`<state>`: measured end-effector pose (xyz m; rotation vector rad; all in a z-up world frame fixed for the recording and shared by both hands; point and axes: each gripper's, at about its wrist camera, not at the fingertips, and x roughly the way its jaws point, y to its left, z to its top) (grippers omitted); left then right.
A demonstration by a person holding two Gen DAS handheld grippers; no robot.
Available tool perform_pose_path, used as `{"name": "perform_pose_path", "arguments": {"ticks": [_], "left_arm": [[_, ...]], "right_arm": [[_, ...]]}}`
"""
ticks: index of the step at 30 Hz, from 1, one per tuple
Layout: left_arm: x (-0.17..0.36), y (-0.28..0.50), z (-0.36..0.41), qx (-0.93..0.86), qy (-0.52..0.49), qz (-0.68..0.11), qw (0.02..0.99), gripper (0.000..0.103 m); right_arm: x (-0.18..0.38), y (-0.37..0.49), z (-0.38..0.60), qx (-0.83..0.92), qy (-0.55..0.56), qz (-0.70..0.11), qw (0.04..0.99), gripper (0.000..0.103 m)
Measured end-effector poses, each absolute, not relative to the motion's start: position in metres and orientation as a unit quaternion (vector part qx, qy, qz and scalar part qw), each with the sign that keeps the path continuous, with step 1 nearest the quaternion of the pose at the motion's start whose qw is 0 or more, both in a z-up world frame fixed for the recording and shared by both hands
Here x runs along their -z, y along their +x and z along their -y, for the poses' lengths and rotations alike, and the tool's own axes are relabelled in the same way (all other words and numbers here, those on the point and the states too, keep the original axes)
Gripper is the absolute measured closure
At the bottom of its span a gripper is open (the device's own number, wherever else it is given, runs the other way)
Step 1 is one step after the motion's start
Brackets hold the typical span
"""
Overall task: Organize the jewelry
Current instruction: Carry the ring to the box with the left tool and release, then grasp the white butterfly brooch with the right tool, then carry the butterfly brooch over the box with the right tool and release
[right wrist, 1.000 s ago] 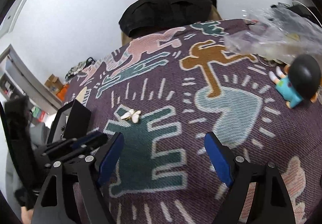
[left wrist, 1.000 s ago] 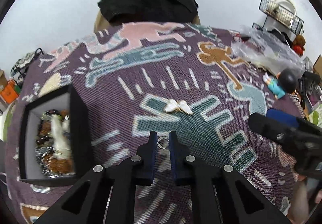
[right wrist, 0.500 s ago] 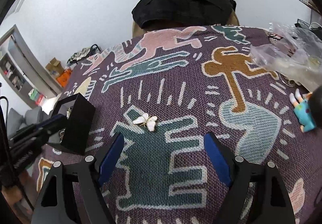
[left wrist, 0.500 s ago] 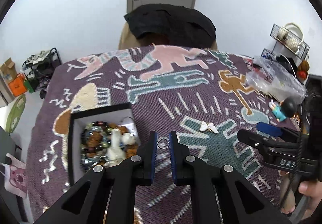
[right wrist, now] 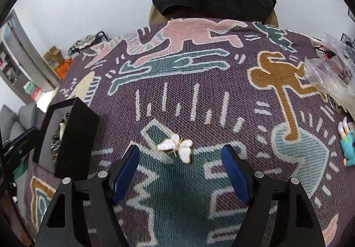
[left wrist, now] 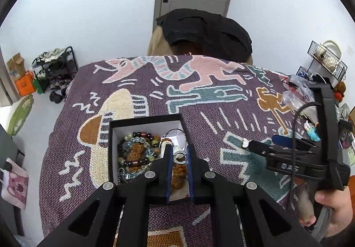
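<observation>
My left gripper point(left wrist: 179, 155) is shut on a small silver ring point(left wrist: 179, 156), held above the open black jewelry box point(left wrist: 146, 120). The box has a white lining and holds several bead bracelets point(left wrist: 135, 153). In the right wrist view a white butterfly brooch point(right wrist: 177, 147) with gold edges lies on the patterned cloth. My right gripper point(right wrist: 179, 158) hovers just short of it, jaws wide apart and closing, the brooch a little beyond the blue fingertips point(right wrist: 128, 162). The box point(right wrist: 73, 136) shows at the left there. The right gripper point(left wrist: 277, 147) also appears in the left wrist view.
A purple woven cloth point(right wrist: 199, 96) with cartoon figures covers the table. A crumpled clear plastic bag point(right wrist: 332, 74) and a small figurine point(right wrist: 348, 142) lie at the right. A chair draped in black fabric point(left wrist: 204, 29) stands behind the table. A hand point(left wrist: 332, 209) holds the right gripper.
My left gripper carried the ring leftward from the cloth to above the box. My right gripper moved toward the butterfly brooch, and its jaws narrowed slightly.
</observation>
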<state>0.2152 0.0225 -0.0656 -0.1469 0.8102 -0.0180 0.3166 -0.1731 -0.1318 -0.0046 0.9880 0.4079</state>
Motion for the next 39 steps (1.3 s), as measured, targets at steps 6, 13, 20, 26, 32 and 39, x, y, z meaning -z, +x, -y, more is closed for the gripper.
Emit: {"name": "perform_pose_path", "arguments": {"ticks": [6, 13, 20, 26, 32, 39], "left_arm": [[0.071, 0.217, -0.027, 0.008, -0.077, -0.397, 0.914, 0.091], [0.074, 0.217, -0.026, 0.008, -0.074, -0.401, 0.913, 0.091], [0.072, 0.214, -0.032, 0.005, -0.074, -0.397, 0.915, 0.090], [0.076, 0.214, -0.036, 0.004, -0.075, -0.403, 0.912, 0.090], [0.073, 0.211, -0.046, 0.009, -0.093, -0.405, 0.910, 0.086], [0.062, 0.193, -0.067, -0.018, -0.100, -0.367, 0.925, 0.030]], "right_arm": [[0.145, 0.323, 0.154, -0.160, -0.026, -0.485, 0.860, 0.040], [0.151, 0.317, 0.147, -0.115, -0.046, -0.479, 0.869, 0.062], [0.146, 0.312, 0.156, -0.135, -0.033, -0.476, 0.868, 0.063], [0.120, 0.299, 0.161, -0.159, -0.012, -0.449, 0.879, 0.063], [0.093, 0.285, 0.151, -0.189, -0.011, -0.421, 0.887, 0.063], [0.071, 0.261, 0.121, -0.242, -0.017, -0.397, 0.885, 0.063]]}}
